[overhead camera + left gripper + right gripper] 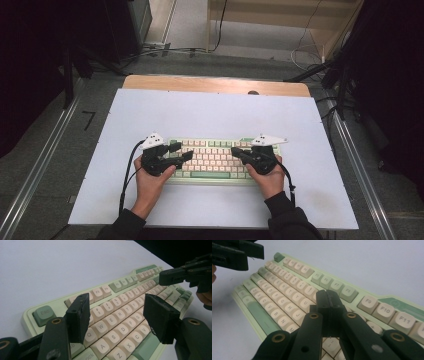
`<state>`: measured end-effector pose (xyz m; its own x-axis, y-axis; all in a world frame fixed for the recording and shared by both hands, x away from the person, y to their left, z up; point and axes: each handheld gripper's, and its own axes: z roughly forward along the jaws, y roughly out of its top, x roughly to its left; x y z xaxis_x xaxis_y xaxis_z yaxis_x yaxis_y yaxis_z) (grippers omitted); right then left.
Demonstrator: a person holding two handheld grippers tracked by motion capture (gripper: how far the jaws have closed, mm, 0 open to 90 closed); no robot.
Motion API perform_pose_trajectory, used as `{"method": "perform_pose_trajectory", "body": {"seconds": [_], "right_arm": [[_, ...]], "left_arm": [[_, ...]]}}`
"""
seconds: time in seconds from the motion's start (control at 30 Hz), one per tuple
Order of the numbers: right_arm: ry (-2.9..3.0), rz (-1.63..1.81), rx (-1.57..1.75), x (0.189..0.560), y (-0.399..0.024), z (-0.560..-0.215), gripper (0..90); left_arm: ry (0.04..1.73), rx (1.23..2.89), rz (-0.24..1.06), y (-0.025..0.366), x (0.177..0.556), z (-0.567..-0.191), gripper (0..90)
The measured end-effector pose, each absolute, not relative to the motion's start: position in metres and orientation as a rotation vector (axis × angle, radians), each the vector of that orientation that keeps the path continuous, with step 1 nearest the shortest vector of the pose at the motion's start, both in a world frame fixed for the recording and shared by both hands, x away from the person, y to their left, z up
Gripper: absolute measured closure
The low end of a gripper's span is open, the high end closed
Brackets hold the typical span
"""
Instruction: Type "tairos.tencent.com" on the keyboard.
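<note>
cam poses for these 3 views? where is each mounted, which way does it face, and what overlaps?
High view: fixed above the person's side of the table, facing forward and down on the keyboard; both forearms and hands enter from the bottom, left tongs and right tongs over the keys.
Left gripper view: rides the left tongs, looking along their open jaws across the letter keys.
Right gripper view: rides the right tongs, jaws shut together, above the keys.
Shared: both gripper views show the keyboard and the opposite tongs farther off.

Black left gripper (180,151) and right gripper (239,152) with brass-ringed pivots, pale three-cornered plates, black cables; seemingly dark sleeves.
</note>
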<state>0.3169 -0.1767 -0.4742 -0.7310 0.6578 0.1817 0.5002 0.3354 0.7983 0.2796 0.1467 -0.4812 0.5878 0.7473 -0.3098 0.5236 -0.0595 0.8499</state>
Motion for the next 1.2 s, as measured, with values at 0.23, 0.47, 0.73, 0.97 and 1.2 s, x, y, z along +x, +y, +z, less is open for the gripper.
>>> {"method": "perform_pose_trajectory", "body": {"seconds": [0.23,0.47,0.73,0.97,1.2], "right_arm": [[2.464,1.277,1.063,0.318,-0.168,-0.479,87.5],[2.481,1.233,1.065,0.320,-0.166,-0.483,87.5],[2.496,1.198,1.070,0.322,-0.164,-0.487,87.5],[2.498,1.192,1.068,0.323,-0.163,-0.487,87.5],[2.498,1.205,1.063,0.322,-0.164,-0.485,84.9]], "left_arm": [[1.053,1.726,0.250,0.147,0.280,-0.481,40.0],[1.055,1.731,0.246,0.146,0.280,-0.482,40.2],[1.054,1.735,0.242,0.146,0.280,-0.483,40.7],[1.052,1.739,0.237,0.145,0.280,-0.483,40.8],[1.052,1.735,0.239,0.145,0.280,-0.483,40.9]]}}
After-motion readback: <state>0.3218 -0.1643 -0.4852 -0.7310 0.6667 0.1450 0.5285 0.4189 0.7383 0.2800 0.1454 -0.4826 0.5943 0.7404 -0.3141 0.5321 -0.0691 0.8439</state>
